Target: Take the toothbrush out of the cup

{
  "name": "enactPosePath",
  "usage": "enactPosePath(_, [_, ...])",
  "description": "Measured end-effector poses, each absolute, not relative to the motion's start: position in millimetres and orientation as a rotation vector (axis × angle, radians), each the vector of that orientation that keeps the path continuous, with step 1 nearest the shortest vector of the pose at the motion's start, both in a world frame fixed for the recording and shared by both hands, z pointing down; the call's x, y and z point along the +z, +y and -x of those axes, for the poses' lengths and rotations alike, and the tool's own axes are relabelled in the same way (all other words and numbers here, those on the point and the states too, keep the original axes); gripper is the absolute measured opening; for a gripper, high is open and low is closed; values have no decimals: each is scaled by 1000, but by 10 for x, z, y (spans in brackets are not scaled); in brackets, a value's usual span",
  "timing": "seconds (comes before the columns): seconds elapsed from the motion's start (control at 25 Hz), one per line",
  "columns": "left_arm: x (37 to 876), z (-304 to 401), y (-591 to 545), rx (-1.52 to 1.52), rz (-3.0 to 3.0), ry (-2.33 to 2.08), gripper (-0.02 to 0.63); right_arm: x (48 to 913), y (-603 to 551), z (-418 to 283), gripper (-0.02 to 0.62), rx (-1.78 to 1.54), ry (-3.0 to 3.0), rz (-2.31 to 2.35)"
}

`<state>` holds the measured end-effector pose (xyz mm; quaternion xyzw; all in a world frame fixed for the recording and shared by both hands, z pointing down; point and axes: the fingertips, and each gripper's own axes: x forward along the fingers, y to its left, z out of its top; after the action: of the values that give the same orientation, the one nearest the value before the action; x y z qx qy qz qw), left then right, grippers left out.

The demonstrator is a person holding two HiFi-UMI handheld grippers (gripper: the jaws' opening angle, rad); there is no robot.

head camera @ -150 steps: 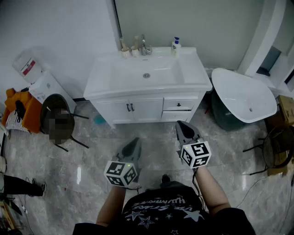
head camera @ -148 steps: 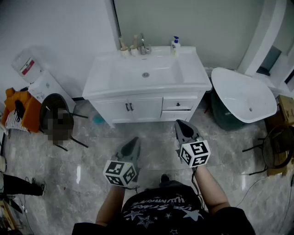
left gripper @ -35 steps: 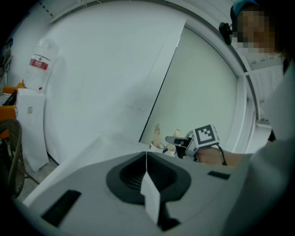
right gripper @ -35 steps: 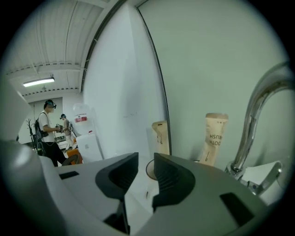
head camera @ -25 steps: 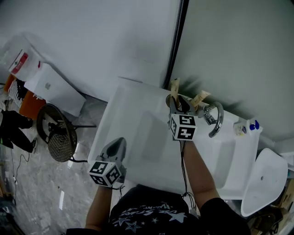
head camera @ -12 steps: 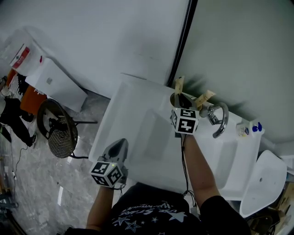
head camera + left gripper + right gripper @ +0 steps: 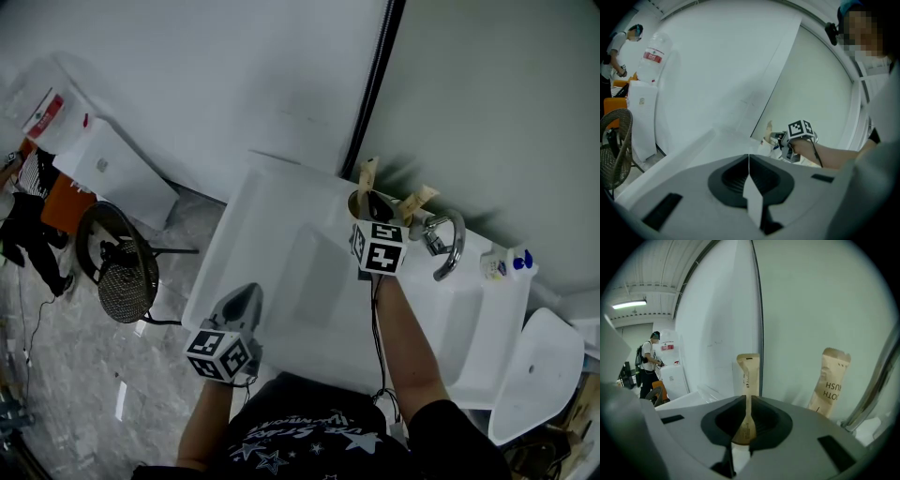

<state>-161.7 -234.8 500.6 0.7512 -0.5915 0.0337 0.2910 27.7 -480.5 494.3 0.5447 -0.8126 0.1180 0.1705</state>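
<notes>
White sink (image 7: 281, 258) against a pale wall fills the scene; at its back edge, beside the tap (image 7: 448, 242), stands the cup (image 7: 354, 199) with a paper-wrapped toothbrush (image 7: 746, 380) upright in it, and a second wrapped one (image 7: 829, 380) stands near; the right gripper (image 7: 746, 430) is clamped on the toothbrush's lower wrapper, so the grasp looks made; lifting it clear of the cup is left; the left gripper (image 7: 749, 161), jaws together and empty, hangs over the sink's front edge.

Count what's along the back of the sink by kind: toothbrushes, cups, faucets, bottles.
Toothbrush: 2
Cup: 1 in view
Faucet: 1
Bottle: 1
Total: 5
</notes>
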Motion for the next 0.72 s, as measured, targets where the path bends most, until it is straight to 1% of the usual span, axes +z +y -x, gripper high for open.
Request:
enactPosePath(0.04, [5007, 1622, -2339, 89, -2000, -1579, 18, 4930, -4810, -262, 36, 338, -2320, -1543])
enactPosePath(0.08, [5009, 1626, -2330, 89, -1998, -1580, 20, 4928, -4819, -249, 106, 343, -2326, -1538])
enactPosePath(0.12, [5011, 1630, -2322, 88, -1995, -1582, 19, 4935, -4830, -241, 138, 347, -2325, -1534])
enactPosePath(0.28, [5016, 1641, -2289, 86, -1987, -1589, 19, 4991, -4884, -242, 132, 348, -2280, -1529])
enactPosePath(0.36, [5020, 1649, -2274, 88, -1983, -1594, 20, 5003, -4906, -243, 81, 340, -2255, -1533])
enactPosePath(0.48, [5011, 1660, -2252, 81, -1978, -1602, 20, 4999, -4915, -249, 52, 343, -2241, -1536])
enactPosePath(0.72, [4967, 1689, -2195, 61, -1969, -1614, 18, 4896, -4883, -292, 35, 336, -2255, -1554])
